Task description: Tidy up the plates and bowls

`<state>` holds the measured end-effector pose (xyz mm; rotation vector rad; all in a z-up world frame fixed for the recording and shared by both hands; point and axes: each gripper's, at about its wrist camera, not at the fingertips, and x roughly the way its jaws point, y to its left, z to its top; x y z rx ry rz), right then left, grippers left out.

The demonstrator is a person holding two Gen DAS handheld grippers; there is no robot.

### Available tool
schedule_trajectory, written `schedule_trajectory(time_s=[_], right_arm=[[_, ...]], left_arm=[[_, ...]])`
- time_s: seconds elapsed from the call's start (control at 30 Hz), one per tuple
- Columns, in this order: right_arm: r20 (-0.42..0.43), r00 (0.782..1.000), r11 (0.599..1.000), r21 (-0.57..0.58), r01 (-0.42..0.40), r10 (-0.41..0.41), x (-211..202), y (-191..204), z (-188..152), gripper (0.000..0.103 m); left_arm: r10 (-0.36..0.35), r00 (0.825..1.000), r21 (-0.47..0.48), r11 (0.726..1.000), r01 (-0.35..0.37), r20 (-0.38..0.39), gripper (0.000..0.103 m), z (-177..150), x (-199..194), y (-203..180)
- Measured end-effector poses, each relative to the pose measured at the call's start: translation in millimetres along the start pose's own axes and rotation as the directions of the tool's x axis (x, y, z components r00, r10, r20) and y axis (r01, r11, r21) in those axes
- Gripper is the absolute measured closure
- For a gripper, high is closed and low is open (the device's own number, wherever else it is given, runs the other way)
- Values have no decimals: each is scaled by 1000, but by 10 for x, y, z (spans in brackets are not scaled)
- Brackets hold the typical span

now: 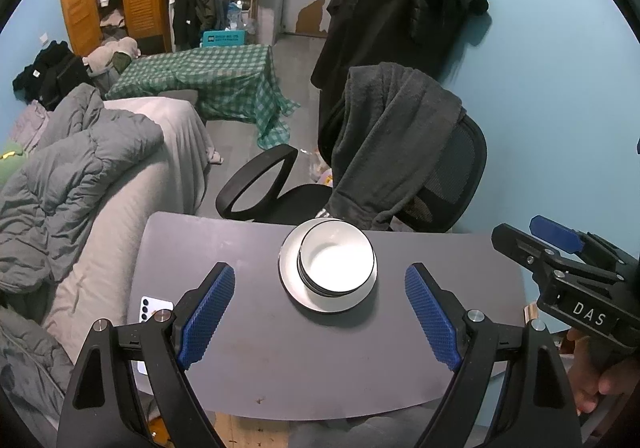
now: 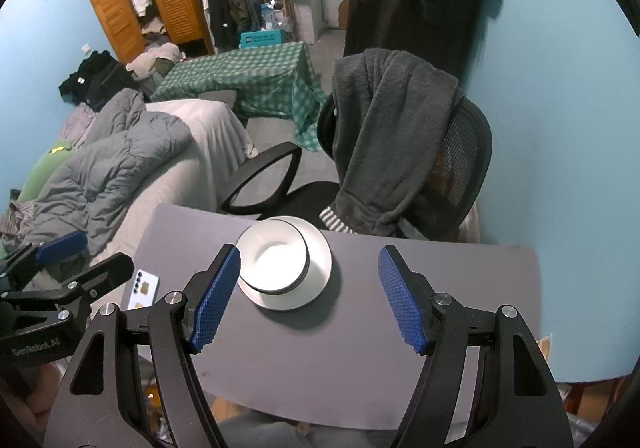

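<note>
The left claw (image 1: 320, 312) is wide open and has nothing in it. Its two blue pads (image 1: 208, 312) stand far apart, one on each side of the dishes but not touching them. The right claw (image 2: 310, 296) is wide open too, and it is also bare. It hangs above the near part of the worktop (image 1: 248, 360), with its left pad in front of the bowl rim in its own view.

Past the claws, near the far edge of the gray worktop, sits the stack. On the bottom is one white plate (image 1: 298, 290). On top of it are white bowls (image 1: 338, 262) with dark rims, nested one inside the other. I can count about three rims from the side, but I cannot be sure of the number. There is one plate that I can see.

No other dish is on the worktop. So I think the sorting is almost done or all done, and both claws are just waiting above. If a next move is needed, a claw would have to come down and close on a rim, gently, so the stack does not slide off the far edge.

A white phone (image 1: 154, 310) lies at the left edge. Behind the worktop is one black office chair (image 1: 452, 176) with a dark robe over it.
</note>
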<state>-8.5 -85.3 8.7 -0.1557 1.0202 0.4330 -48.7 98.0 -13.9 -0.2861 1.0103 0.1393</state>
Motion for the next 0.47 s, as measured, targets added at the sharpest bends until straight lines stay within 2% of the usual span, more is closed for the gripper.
schedule_trajectory(time_s=[0.47], right_arm=[[0,1000,1000,-7,-7,7,-8,-36,-11,32]], left_arm=[[13,1000,0,1000,-13,9,15,43,-22,33]])
